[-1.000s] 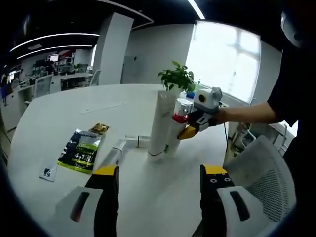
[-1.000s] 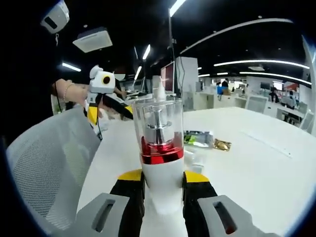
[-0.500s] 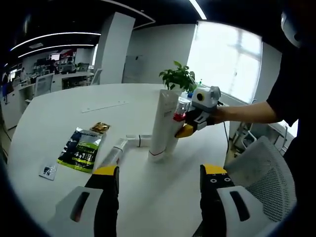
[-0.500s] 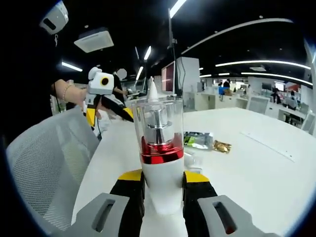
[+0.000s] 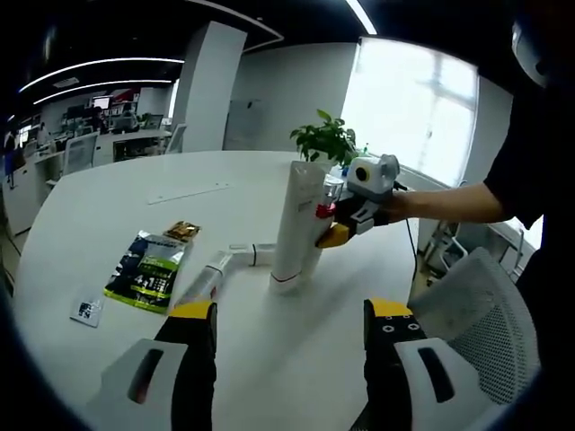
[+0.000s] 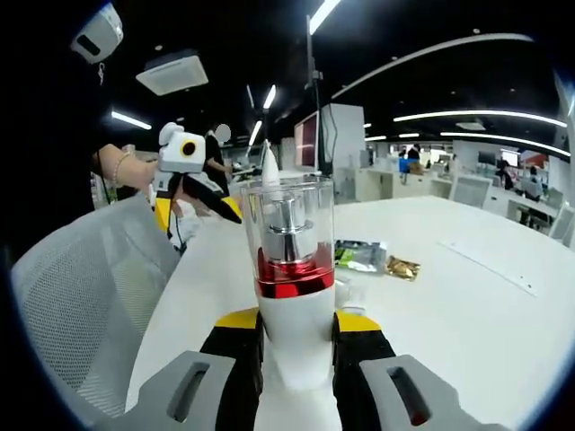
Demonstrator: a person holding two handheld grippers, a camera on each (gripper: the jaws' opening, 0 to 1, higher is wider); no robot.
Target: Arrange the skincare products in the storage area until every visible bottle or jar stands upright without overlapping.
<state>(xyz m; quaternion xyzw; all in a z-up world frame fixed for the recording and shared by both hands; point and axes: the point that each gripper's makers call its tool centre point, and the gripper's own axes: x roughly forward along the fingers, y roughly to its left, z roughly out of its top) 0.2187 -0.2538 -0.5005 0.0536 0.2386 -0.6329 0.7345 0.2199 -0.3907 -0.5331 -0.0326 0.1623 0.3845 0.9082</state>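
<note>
Left gripper view looks across a round white table (image 5: 108, 197), the largest thing here, with a white mesh chair (image 5: 490, 314) at its near right edge. On the table a tall white tube (image 5: 294, 224) stands upright on its cap, and a leafy green plant (image 5: 325, 142) rises behind it. A green and black packet (image 5: 148, 269) lies flat to the left, with a small gold wrapper (image 5: 181, 233) just beyond it and a small white tube (image 5: 208, 277) lying on its side between packet and tall tube. The left gripper (image 5: 289, 346) hangs above the near table edge, jaws spread wide with nothing between them. The right gripper (image 5: 346, 224), held in a person's hand, reaches in just beside the tall tube.

Right gripper view shows the right gripper (image 6: 295, 337) with jaws pinching the white body of a pump bottle (image 6: 289, 278), which stands upright with a red collar and clear cap. The left gripper (image 6: 193, 193) appears at the far left above the chair (image 6: 90, 287).
</note>
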